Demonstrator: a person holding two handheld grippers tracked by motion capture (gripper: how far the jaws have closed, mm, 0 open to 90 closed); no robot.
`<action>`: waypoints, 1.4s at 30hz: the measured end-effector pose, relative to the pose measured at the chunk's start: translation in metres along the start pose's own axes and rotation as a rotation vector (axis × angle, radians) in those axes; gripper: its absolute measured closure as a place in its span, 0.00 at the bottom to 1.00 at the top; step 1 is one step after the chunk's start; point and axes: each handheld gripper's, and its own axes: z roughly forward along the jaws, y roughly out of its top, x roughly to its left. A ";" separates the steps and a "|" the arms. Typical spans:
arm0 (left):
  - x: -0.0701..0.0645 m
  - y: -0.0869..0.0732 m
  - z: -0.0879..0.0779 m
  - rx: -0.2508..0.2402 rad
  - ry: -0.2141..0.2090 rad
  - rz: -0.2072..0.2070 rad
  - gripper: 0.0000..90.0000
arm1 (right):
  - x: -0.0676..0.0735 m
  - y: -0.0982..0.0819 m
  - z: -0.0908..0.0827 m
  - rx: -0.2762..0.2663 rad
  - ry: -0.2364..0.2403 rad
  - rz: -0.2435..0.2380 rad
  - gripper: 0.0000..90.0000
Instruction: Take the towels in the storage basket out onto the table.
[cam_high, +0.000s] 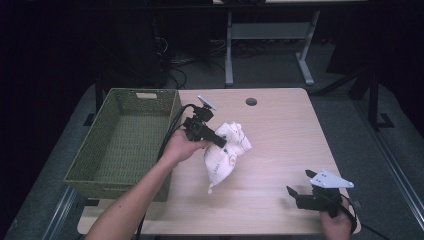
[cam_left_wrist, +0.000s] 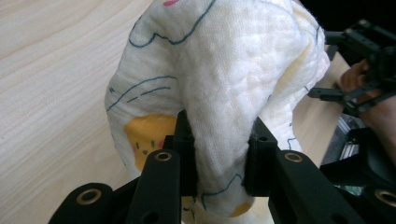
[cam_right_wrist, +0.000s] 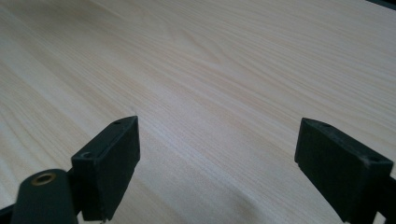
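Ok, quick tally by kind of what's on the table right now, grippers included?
Printed white cloth, pinched in the left gripper: 1
Green woven basket: 1
Grippers, counting the right gripper with jaws open over bare wood: 2
Total: 4

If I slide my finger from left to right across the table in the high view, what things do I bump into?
Green woven basket → left gripper, pinching the white printed cloth → right gripper, jaws open over bare wooden table.
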 end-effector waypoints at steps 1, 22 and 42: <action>0.002 0.001 0.004 0.002 -0.005 -0.007 0.79 | 0.000 0.000 0.000 -0.001 0.000 0.001 0.15; 0.011 0.006 0.069 0.030 0.039 -0.071 0.77 | -0.001 0.001 -0.001 -0.009 -0.001 -0.001 0.15; 0.009 0.004 0.091 0.051 0.084 -0.065 0.67 | -0.002 0.000 -0.002 -0.011 -0.003 0.011 0.15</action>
